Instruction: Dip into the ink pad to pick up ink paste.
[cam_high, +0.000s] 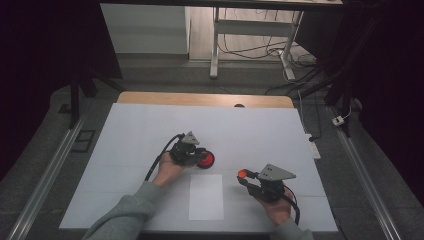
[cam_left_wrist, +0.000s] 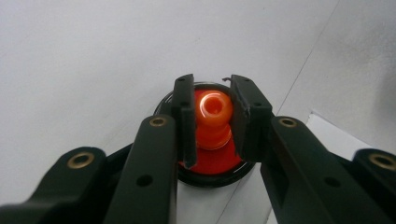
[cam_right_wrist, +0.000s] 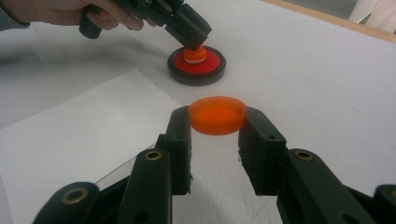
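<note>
Spread across the table, a white mat (cam_high: 150, 130), with a paper sheet (cam_high: 206, 196) at six o'clock of centre as a work patch. At twelve o'clock of the sheet, a black-rimmed red base (cam_right_wrist: 196, 65), pinned flat while the left gripper (cam_left_wrist: 212, 116) clamps its orange neck (cam_left_wrist: 213, 112), probably steadying it. At three o'clock, raised and waiting: right gripper (cam_right_wrist: 217, 122) closed on a translucent orange cap (cam_right_wrist: 217, 115), round and shallow
</note>
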